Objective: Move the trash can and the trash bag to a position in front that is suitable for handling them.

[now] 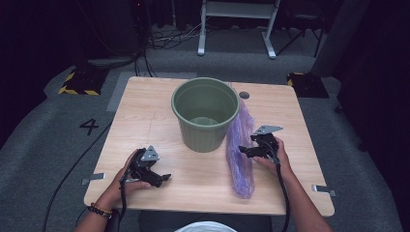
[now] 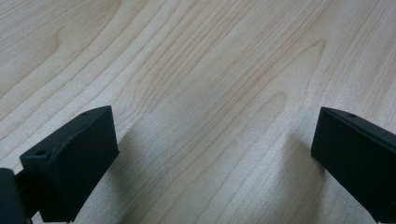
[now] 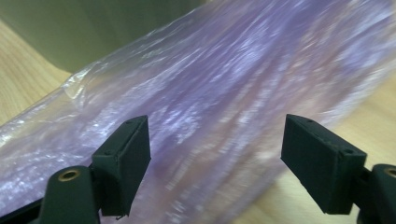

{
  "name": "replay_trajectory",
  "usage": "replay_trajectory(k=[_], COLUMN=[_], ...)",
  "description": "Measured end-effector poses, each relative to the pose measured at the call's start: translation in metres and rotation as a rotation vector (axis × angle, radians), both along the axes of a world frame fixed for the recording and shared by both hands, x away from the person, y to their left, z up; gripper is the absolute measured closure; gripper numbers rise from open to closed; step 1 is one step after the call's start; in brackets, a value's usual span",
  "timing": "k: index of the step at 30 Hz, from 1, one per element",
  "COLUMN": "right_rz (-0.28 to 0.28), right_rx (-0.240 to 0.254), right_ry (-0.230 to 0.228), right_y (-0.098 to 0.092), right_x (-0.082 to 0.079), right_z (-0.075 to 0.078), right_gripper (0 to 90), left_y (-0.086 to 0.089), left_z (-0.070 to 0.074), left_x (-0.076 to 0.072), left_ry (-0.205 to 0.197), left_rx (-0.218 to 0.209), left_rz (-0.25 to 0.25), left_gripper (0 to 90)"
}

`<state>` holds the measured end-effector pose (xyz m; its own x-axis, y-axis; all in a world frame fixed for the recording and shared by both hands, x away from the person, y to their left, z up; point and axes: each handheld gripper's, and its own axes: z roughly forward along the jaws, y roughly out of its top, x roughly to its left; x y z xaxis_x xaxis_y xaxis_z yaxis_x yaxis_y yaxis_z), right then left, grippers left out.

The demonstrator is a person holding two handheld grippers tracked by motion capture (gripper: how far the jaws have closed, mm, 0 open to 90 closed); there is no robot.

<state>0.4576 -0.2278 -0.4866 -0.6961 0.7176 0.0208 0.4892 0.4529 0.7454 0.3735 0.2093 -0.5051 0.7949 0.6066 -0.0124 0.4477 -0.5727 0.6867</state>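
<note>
A green plastic bucket (image 1: 205, 113) stands upright near the middle of the wooden table (image 1: 145, 121). A crumpled purple plastic bag (image 1: 240, 145) lies stretched out along the bucket's right side, its far end leaning on the rim. My right gripper (image 1: 244, 151) is at the bag's right edge; in the right gripper view its jaws stand wide apart over the purple bag (image 3: 224, 107), not pressing it. My left gripper (image 1: 166, 178) rests at the front left, open over the bare table (image 2: 210, 93).
The green bucket's wall (image 3: 93, 28) rises just behind the bag. A dark round hole (image 1: 244, 95) sits in the table behind the bucket. Metal brackets (image 1: 93, 178) stick out at the table's front sides. Cables and a white frame (image 1: 237, 24) are on the floor beyond.
</note>
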Motion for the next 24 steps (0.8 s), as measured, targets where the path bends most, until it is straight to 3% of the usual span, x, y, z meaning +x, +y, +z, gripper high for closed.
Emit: replay_trajectory(k=[4,9,11,12,13,16,18,19,21,24], right_rz=[0.002,0.042,0.036,0.03,0.025,0.056,0.062,0.062,0.05,0.037], right_rx=[-0.01,0.012,-0.016,-0.026,-0.034,-0.041,-0.037,-0.037,-0.031,-0.017], right_ry=[-0.012,0.076,0.086,0.063,0.055,0.022,0.018,0.018,0.008,0.019], right_y=[-0.004,-0.006,-0.002,0.0,0.002,0.005,0.006,0.006,0.006,0.003], right_x=[-0.001,0.002,0.003,0.002,0.001,-0.005,-0.006,-0.006,-0.005,-0.003], right_z=[0.004,-0.004,-0.01,-0.011,-0.011,-0.009,-0.009,-0.009,-0.009,-0.009], right_gripper=[21.1,16.4,16.3,16.8,20.8,48.1,57.3,57.3,73.6,83.3], left_y=[0.0,0.0,0.0,0.0,0.0,0.0,0.0,0.0,0.0,0.0], left_z=[0.0,0.0,0.0,0.0,0.0,0.0,0.0,0.0,0.0,0.0], left_x=[0.0,0.0,0.0,0.0,0.0,0.0,0.0,0.0,0.0,0.0], left_ry=[0.0,0.0,0.0,0.0,0.0,0.0,0.0,0.001,0.001,0.002], left_rx=[0.0,0.0,0.0,0.0,0.0,0.0,0.0,0.0,0.0,0.001], left_rz=[0.0,0.0,0.0,0.001,0.001,0.001,0.0,0.002,0.002,0.002], left_gripper=[0.4,0.4,0.4,0.4,0.4,0.4,0.4,0.4,0.4,0.4])
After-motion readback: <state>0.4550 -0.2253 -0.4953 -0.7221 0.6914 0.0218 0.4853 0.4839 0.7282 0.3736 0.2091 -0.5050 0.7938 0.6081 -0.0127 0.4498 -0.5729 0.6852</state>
